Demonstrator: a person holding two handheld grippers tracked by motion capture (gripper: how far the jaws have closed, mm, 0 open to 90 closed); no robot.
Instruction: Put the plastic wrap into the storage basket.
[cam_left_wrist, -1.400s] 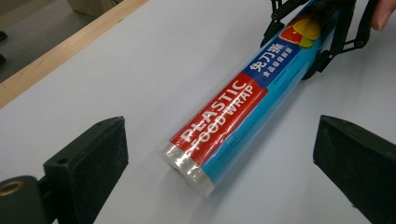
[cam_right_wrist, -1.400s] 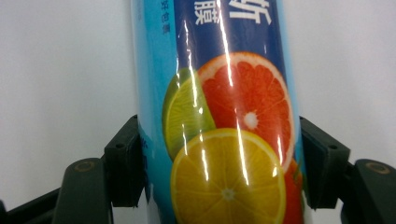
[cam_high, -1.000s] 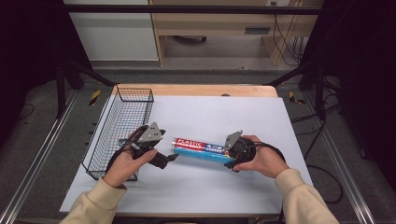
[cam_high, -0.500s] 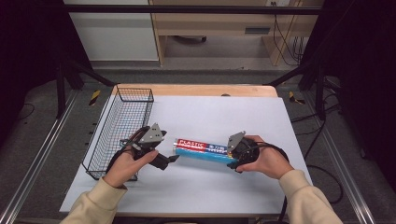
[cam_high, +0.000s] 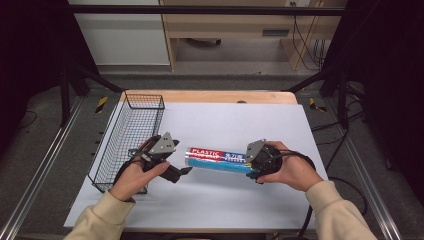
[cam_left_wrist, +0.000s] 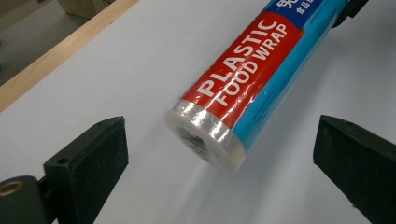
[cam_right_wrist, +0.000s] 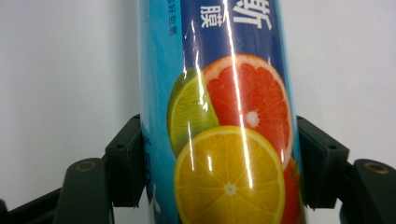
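Currently the roll of plastic food wrap (cam_high: 218, 159) lies on its side on the white counter (cam_high: 240, 125), right of the wire basket (cam_high: 131, 138). Right gripper (cam_high: 250, 162): its 2 fingers (cam_right_wrist: 124, 161) press against both sides of the roll's fruit-printed end, clamped on it. Left gripper (cam_high: 181, 171): fingers (cam_left_wrist: 88, 156) spread wide, holding nothing, the roll's near open end lying between them without contact. Basket sits at the counter's left edge.

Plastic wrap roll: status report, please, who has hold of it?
Right gripper clamped on roll. Left gripper open, jaws either side of roll's end, not touching. Basket to the left, nothing blocking.
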